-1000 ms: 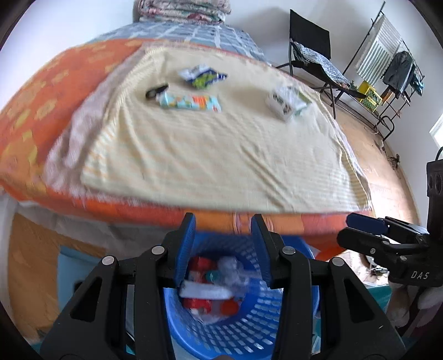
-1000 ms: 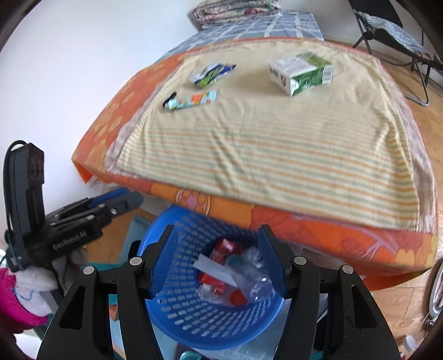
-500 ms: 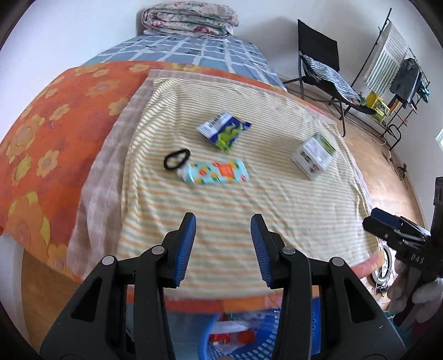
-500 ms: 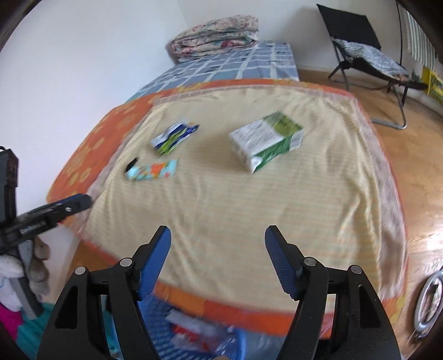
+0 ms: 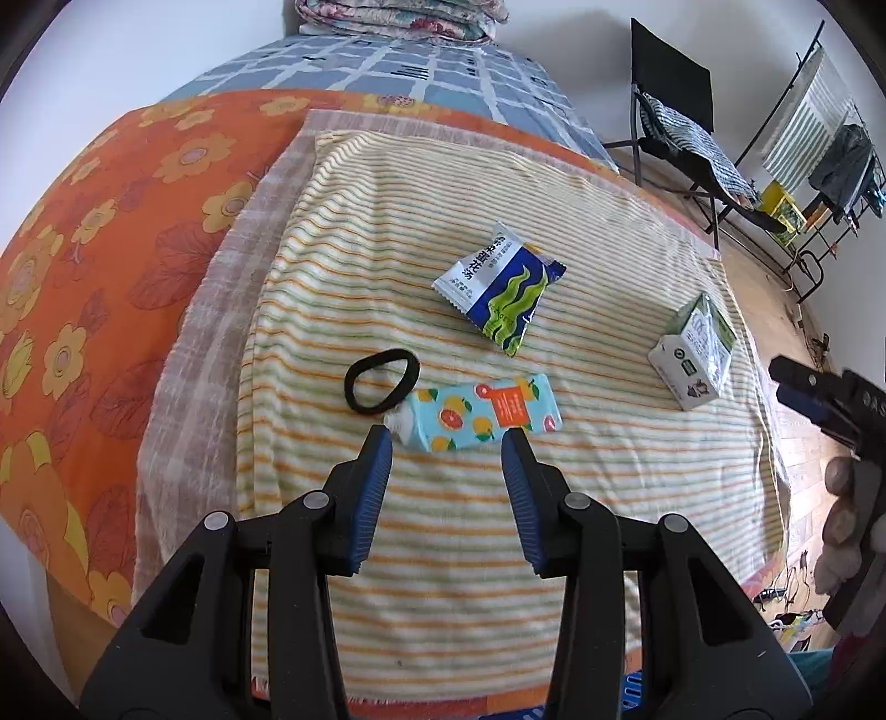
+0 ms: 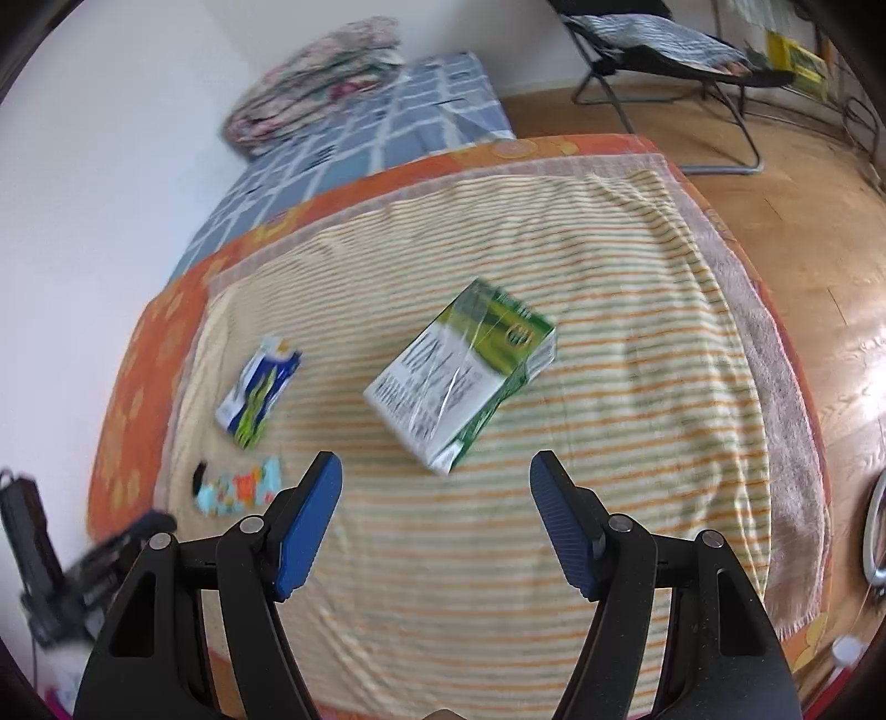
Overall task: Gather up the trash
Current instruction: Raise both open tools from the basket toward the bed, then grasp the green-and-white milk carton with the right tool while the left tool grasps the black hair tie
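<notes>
Trash lies on a striped towel [image 5: 454, 526] on the bed. A light blue fruit-print carton [image 5: 482, 412] lies just ahead of my open, empty left gripper [image 5: 446, 440]. A blue and green snack packet [image 5: 498, 288] lies beyond it. A green and white milk carton [image 6: 462, 368] lies just ahead of my open, empty right gripper [image 6: 437, 471]; it also shows at the right in the left wrist view [image 5: 695, 354]. The snack packet [image 6: 257, 390] and fruit-print carton [image 6: 241, 487] show at the left in the right wrist view.
A black hair tie [image 5: 381, 381] lies beside the fruit-print carton. The blue basket's rim [image 5: 637, 684] peeks out below the bed's near edge. Folded blankets [image 5: 398, 16] sit at the bed's far end. A black chair [image 5: 681, 122] and drying rack [image 5: 814, 127] stand on the wood floor.
Both grippers have risen from over the blue basket and moved forward over the bed. The left now nears the fruit-print carton, the right nears the milk carton. The right jaws have opened wider.
</notes>
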{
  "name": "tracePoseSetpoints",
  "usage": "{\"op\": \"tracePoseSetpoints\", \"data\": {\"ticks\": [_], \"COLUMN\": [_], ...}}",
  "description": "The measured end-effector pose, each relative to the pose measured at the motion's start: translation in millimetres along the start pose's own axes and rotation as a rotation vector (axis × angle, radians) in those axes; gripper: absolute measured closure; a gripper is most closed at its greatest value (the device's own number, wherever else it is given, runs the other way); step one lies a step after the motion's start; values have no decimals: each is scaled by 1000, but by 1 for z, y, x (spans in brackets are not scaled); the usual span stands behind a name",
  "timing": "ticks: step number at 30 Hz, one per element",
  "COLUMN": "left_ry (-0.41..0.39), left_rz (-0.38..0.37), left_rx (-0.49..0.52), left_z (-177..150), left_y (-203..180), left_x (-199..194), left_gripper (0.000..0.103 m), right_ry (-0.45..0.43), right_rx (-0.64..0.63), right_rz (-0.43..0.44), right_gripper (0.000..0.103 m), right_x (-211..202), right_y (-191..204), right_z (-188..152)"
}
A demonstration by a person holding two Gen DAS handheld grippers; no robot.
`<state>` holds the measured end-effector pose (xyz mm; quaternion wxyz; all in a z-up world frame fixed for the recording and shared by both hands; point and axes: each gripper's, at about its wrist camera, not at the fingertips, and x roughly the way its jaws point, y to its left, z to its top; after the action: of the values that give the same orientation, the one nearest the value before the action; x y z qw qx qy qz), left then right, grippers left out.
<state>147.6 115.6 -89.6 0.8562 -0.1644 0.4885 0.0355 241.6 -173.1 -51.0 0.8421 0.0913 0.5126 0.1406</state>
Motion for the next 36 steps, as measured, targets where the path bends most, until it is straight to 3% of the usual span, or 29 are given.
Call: {"op": "tracePoseSetpoints", "data": {"ticks": [3, 10, 17, 24, 32, 36], "left_ry": [7, 13, 17, 19, 55, 62], "left_rz": [7, -3, -10, -17, 26, 50], "left_rx": [19, -24, -59, -86, -51, -31], "left_z": [4, 16, 22, 31, 32, 32], "left_y": [-3, 5, 17, 23, 17, 18], "left_x": [8, 16, 21, 27, 45, 54], "left_gripper": [61, 61, 61, 61, 61, 61], "right_ry": [21, 94, 82, 82, 77, 99], "right_rx": [36, 256, 268, 206, -35, -87], "right_rz": [-5, 17, -28, -60, -148, -157], "right_gripper": [33, 33, 33, 32, 32, 32], "right_x": [14, 55, 79, 99, 116, 125], "right_y": [1, -19, -17, 1, 52, 60], "right_z": [13, 28, 44, 52, 45, 40]}}
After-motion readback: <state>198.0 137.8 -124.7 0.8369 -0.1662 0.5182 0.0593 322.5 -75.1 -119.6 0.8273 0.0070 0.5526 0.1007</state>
